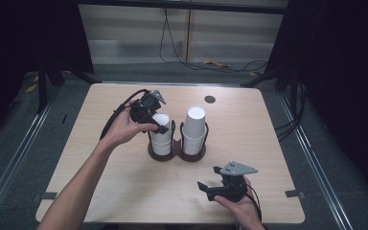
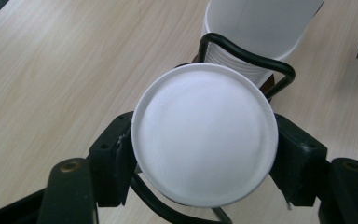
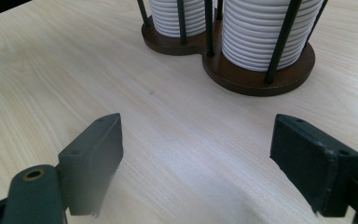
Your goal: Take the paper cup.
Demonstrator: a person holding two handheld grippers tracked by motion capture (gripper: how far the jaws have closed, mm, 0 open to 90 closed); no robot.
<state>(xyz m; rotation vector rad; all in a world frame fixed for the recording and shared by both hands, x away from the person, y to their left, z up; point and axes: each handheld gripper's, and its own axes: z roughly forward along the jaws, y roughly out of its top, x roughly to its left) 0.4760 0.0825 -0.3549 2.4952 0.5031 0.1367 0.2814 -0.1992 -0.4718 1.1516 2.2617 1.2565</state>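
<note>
Left gripper (image 1: 154,120) sat at centre frame of the high view, jaws clamped on either side of the top cup (image 2: 204,134) of the left paper-cup stack (image 1: 161,134); in the left gripper view the cup's closed white bottom faced the camera, mid-frame, pads pressed on its rim at left and right; stack stood upside down in the left bay of a wood-based wire cup holder (image 1: 176,154), middle of the table (image 1: 100,191); right stack (image 1: 194,128) in the other bay, taller, just beside, untouched; right gripper (image 1: 210,183) low right of the high view, held in the hand near the table's near edge, jaws spread wide with nothing between them, well apart from the holder; its own view showed bare tabletop between the jaws, holder base (image 3: 242,77) at upper right; risks, as judgement: thin paper wall could crush or go oval under a hard squeeze; nested cups might stick so several lift together; pulling off-axis could snag the wire loop (image 2: 249,58) and tip or drag the light holder, nothing bracing it.
</note>
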